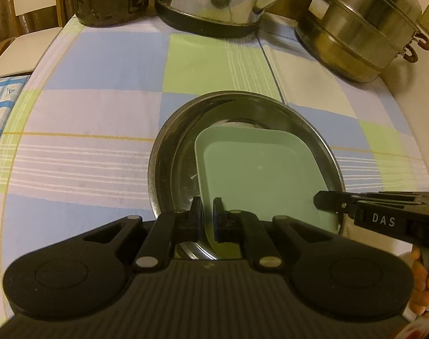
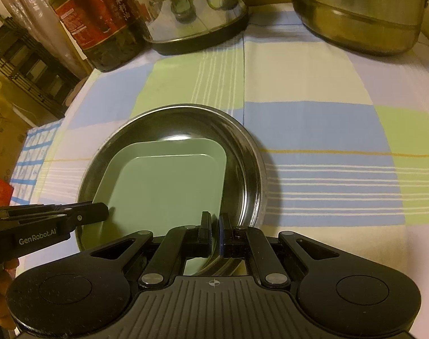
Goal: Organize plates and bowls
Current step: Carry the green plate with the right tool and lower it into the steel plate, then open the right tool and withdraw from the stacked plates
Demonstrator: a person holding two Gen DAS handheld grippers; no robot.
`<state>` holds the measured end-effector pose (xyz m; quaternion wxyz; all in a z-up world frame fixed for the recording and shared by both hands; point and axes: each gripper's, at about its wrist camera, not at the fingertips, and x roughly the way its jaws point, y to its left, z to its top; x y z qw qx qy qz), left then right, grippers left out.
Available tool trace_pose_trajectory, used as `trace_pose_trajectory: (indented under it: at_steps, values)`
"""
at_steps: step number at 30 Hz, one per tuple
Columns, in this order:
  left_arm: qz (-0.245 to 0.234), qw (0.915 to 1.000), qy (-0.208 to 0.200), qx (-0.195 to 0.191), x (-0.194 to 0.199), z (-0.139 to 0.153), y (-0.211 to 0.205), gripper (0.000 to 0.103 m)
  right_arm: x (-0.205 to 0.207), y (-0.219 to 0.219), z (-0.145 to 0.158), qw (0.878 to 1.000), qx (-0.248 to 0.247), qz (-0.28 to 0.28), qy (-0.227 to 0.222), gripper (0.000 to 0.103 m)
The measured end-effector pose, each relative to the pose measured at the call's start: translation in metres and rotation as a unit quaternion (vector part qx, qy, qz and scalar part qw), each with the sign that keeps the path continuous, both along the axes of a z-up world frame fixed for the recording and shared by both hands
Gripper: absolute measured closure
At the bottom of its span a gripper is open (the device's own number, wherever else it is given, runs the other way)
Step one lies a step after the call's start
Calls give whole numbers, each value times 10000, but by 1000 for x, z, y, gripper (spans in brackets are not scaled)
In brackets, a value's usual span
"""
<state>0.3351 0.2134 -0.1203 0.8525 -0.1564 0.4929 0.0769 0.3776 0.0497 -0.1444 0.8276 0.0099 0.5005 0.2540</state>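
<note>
A: What is gripped?

B: The near rim of a square green plate is pinched by the closed left gripper and the closed right gripper, one at each near corner.

A: Where is it?

B: It is held tilted inside a round steel pan on the checked tablecloth. It is judged to be being nested there; letting go is called for next.

Checked tablecloth, warm dim light
</note>
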Motion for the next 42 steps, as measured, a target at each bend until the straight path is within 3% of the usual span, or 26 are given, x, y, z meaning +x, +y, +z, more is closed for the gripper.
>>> trace_pose_trajectory:
  at_steps: [14, 17, 19, 24, 29, 42]
  values:
    - [68, 10000, 23, 66, 5, -5, 1, 91, 7, 5, -6, 9999, -35, -66, 123, 98]
    - [39, 9999, -51, 93, 5, -1, 0, 91, 4, 0, -1, 9999, 105, -118, -5, 85]
    - [20, 9998, -110, 142, 3, 4, -1, 91, 2, -4, 5, 9995, 264, -123, -72, 62]
    - [-26, 9991, -283, 304, -9, 21, -10, 90, -8, -11, 24, 9982, 536, -106, -259, 59]
    - [28, 9984, -429, 371, -29, 41, -20, 89, -27, -29, 43, 9965, 747, -86, -378, 49]
    - [178, 9971, -604, 416, -105, 83, -67, 88, -95, -88, 85, 9910, 1206, -226, -525, 38]
